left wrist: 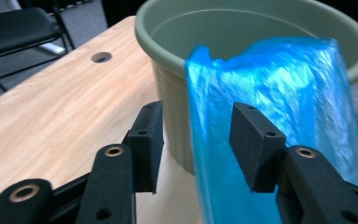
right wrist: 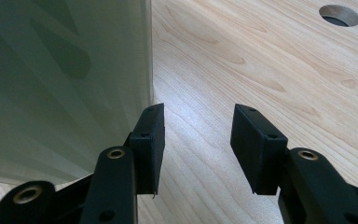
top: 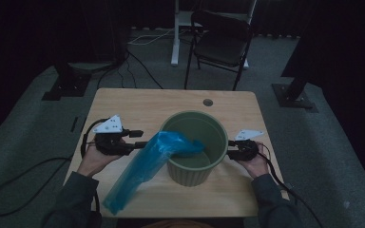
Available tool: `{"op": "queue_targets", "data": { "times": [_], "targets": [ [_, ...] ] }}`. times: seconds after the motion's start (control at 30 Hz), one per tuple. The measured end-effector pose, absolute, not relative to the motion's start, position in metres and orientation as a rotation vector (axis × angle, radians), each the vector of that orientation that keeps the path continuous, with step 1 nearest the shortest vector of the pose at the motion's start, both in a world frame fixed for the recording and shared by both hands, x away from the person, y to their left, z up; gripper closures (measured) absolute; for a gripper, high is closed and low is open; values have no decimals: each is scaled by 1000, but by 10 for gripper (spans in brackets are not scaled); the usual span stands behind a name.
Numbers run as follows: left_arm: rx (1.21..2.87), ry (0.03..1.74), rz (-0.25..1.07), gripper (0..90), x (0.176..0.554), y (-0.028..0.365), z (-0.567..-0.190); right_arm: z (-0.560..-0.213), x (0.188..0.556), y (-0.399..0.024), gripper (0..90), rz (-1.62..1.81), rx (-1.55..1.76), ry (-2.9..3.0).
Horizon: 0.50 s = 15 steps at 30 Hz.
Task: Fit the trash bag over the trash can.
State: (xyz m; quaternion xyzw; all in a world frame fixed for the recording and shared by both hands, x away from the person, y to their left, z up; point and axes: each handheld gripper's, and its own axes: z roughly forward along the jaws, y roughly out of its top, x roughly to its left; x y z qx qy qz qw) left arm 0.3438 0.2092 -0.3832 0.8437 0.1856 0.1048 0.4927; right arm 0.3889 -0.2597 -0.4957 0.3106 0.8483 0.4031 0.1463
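A green plastic bin point(top: 192, 151) is shown standing on a wooden table point(top: 133, 102). A blue plastic bag point(top: 145, 166) is draped over the bin's rim, its mouth hanging inside and its tail trailing down onto the table on the bin's left. The left gripper point(left wrist: 196, 140) is held beside the bin with jaws parted; the bag's edge lies between them, unpinched. The right gripper point(right wrist: 196, 140) is held released against the bin's opposite wall.

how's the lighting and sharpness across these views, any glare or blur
High view: dim and murky, room behind nearly black. Left gripper view: brighter, glare streaks on the blue bag, green bin slightly soft. Right gripper view: well lit, table grain sharp, faint shadows on the bin wall.
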Motion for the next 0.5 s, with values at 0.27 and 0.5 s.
{"op": "queue_targets", "data": {
  "times": [0.27,0.5],
  "targets": [
    [2064,437,174,383,345,204,-402,-496,389,-260,543,1158,893,2444],
    [2093,471,134,381,353,197,-413,-496,389,-260,542,1158,895,2444]
  ]
}}
